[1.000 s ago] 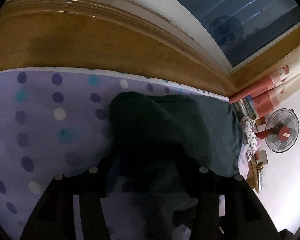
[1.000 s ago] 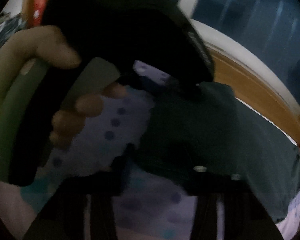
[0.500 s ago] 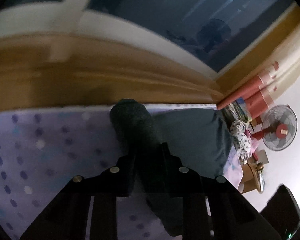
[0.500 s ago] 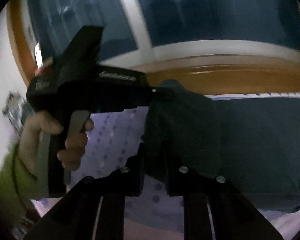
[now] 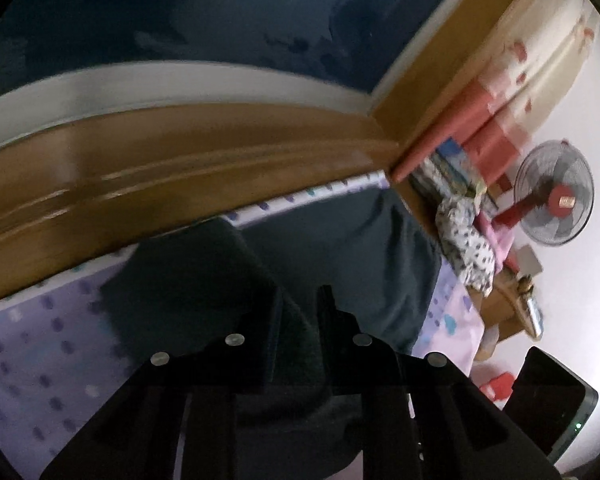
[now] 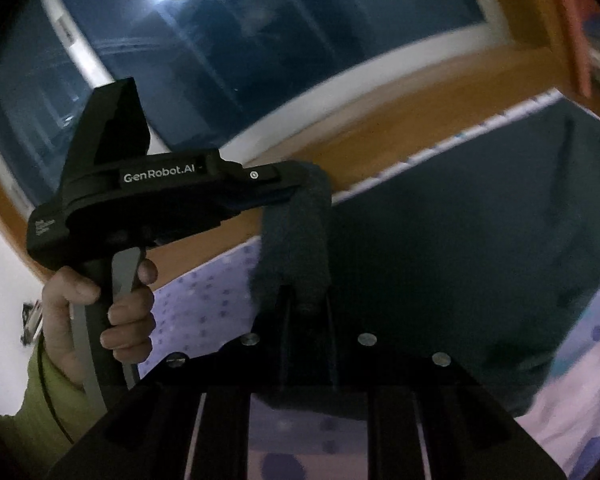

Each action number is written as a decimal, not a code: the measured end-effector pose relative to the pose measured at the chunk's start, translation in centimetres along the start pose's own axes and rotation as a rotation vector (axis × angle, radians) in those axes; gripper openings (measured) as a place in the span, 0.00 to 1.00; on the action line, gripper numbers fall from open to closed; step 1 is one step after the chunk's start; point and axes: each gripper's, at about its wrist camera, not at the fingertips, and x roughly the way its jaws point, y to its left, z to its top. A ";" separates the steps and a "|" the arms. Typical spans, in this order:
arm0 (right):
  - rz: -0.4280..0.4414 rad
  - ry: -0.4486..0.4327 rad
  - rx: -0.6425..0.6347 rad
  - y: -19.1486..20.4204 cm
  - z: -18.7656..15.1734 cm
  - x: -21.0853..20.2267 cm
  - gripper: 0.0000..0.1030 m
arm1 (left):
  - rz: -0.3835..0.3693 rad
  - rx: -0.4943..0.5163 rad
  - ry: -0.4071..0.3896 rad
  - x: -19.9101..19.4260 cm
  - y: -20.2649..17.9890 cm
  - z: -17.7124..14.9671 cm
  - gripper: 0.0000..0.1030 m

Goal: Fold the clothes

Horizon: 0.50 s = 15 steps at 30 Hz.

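A dark teal garment point(image 5: 340, 248) lies across the purple dotted bed sheet point(image 5: 40, 340). Its near edge is lifted into a hanging fold. In the left wrist view my left gripper point(image 5: 298, 300) has that fold between its fingers, and its jaws are closing on the cloth. The right wrist view shows the same left gripper point(image 6: 300, 184) held by a hand point(image 6: 128, 312), with the garment point(image 6: 460, 240) draping from its tip. My right gripper point(image 6: 306, 300) is shut on the lifted fold a little lower down, close beside the left one.
A wooden ledge point(image 5: 180, 168) runs along the far side of the bed under a dark window point(image 6: 300, 40). To the right are a heap of patterned clothes point(image 5: 464, 240), red-banded curtains point(image 5: 500, 128) and a standing fan point(image 5: 554, 194). A green sleeve point(image 6: 28, 412) shows at the lower left.
Both grippers narrowed onto the garment's edge and rose, pulling it up off the sheet into a fold. Both views rolled and now show more of the window.
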 end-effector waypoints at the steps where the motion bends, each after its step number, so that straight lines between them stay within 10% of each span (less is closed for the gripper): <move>1: -0.013 0.010 0.018 -1.0 0.0 0.3 0.14 | -0.001 0.002 0.024 1.2 -0.3 0.0 0.18; 9: -0.049 0.145 0.092 -6.6 -0.7 2.4 0.15 | 0.047 -0.026 0.147 7.4 -0.4 -1.7 0.18; 15: -0.005 0.211 -0.015 -6.8 0.6 2.1 0.19 | 0.097 -0.021 0.091 5.3 -1.2 -2.6 0.18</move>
